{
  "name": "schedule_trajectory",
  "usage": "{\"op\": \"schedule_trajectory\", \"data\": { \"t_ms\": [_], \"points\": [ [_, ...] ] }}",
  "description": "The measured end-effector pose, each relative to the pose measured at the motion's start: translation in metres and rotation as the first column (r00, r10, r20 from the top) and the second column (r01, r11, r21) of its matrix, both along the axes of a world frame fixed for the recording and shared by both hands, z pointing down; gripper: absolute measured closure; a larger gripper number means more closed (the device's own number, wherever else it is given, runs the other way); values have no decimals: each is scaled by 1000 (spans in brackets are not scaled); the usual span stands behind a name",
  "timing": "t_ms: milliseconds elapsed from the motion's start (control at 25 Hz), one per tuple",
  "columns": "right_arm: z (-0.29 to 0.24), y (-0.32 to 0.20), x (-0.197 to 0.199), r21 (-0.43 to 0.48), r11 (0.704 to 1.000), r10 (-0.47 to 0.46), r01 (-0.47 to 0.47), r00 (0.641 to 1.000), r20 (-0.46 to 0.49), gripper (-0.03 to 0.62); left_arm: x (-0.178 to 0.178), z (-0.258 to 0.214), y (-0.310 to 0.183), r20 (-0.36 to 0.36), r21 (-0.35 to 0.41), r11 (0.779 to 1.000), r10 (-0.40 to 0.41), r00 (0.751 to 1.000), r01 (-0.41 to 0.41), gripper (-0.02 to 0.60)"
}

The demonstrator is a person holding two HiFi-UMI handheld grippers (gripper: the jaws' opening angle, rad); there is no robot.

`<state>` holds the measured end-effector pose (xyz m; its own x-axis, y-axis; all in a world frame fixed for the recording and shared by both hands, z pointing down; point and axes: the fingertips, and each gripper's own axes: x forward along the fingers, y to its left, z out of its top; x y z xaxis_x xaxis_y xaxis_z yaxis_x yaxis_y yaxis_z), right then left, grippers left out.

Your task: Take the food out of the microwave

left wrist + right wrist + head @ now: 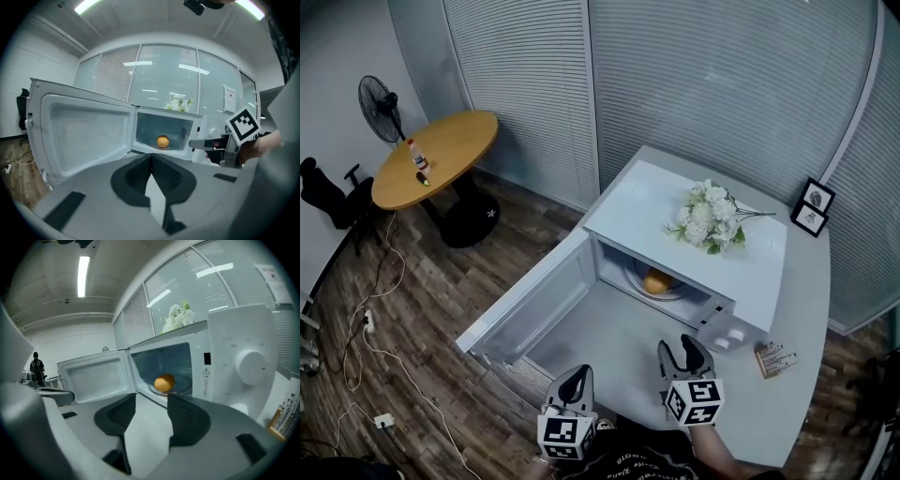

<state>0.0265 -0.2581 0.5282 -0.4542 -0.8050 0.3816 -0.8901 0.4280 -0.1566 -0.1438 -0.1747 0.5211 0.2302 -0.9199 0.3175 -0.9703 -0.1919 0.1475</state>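
**Entry: orange food in open microwave, claws short of the cavity**

Item. We list one orange food [657, 281], round to slightly oval with no long axis worth aligning to. It sits on the glass turntable [677, 291] inside the microwave [741, 272]. The door [534, 300] is swung wide to the left, so the cavity is open.

Right claw [682, 351]. Its jaws stand apart with nothing between them. In the right gripper view the food lies straight ahead, just above the gap between the jaws and well apart from them. We judge this the nearer hand and the one better lined up with the opening.

Left claw [575, 379]. Its jaws are closed tip to tip on nothing. It sits lower left in the head view, facing the door's inner panel more than the cavity.

Coming move, as we judge it: a level reach forward into the cavity, keeping clear of the control panel at the right.

Surface. The white table [806, 309] carries the microwave, two small picture frames [814, 206] and a small packet [775, 358]. White flowers [708, 216] lie on top of the microwave.

Room. Wood plank floor [412, 309], blinds on glass walls, a round wooden table [441, 155] and a standing fan [380, 105].
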Motion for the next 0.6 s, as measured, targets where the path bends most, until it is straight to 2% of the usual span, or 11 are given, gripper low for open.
{"op": "schedule_trajectory", "data": {
  "t_ms": [80,200,400,600],
  "points": [
    [2,-8,-9,-12,999,-30,30,999,12,313,-1,0,1,-1,-1,1000,-9,1000,9,574],
    [3,-23,-17,-10,999,-33,33,999,7,296,-4,3,2,4,-10,1000,-25,1000,25,574],
    [0,-52,-18,11,999,44,-44,999,-8,268,-7,7,4,15,-27,999,-35,999,35,574],
    [3,-79,-24,10,997,81,-81,996,-23,253,-16,7,3,26,-34,997,-62,998,62,574]
  ]
}}
